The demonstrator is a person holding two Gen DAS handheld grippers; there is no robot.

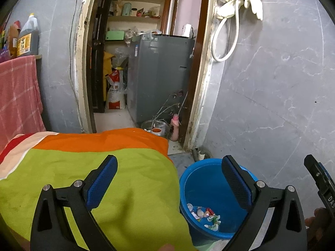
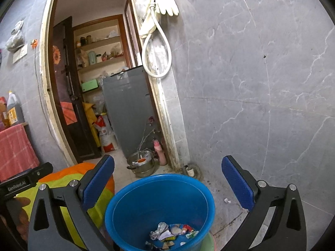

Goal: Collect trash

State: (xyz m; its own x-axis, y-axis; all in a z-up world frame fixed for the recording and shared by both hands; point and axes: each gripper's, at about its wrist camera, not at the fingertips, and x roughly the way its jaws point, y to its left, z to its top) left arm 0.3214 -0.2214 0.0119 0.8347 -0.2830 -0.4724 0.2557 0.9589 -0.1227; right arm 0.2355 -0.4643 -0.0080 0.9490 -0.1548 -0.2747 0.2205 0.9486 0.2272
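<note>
Both tongs are standing wide open with nothing between the blue pads. I am holding my left gripper [image 1: 169, 179] over the near right part of the striped cloth [image 1: 108, 167], its left finger over the green band and its right finger over the rim of the blue bucket [image 1: 201, 167]. I am holding my right gripper [image 2: 167, 179] straight above the bucket mouth, so the bucket [image 2: 129, 205] is sitting between its two fingers in that view.

Trash [image 2: 171, 233] is lying on the bucket floor: crumpled wrappers and paper scraps, white, red and green, bunched toward the near side. In the left wrist view the same scraps [image 1: 206, 215] are showing at the bottom of the bucket. One small white scrap [image 2: 226, 200] is lying on the floor tiles just right of the bucket, near the grey marbled wall [image 2: 261, 104].

The bucket is standing on the floor, touching or just beside the right edge of the cloth-covered surface; I cannot tell which. Behind it, at the doorway threshold, a metal pot [image 2: 142, 165] and a pink bottle [image 2: 160, 152] are standing beside the door frame. A grey appliance [image 1: 159, 73] is showing through the doorway. A white hose [image 2: 156, 48] and gloves [image 2: 167, 2] are hanging on the wall above.
</note>
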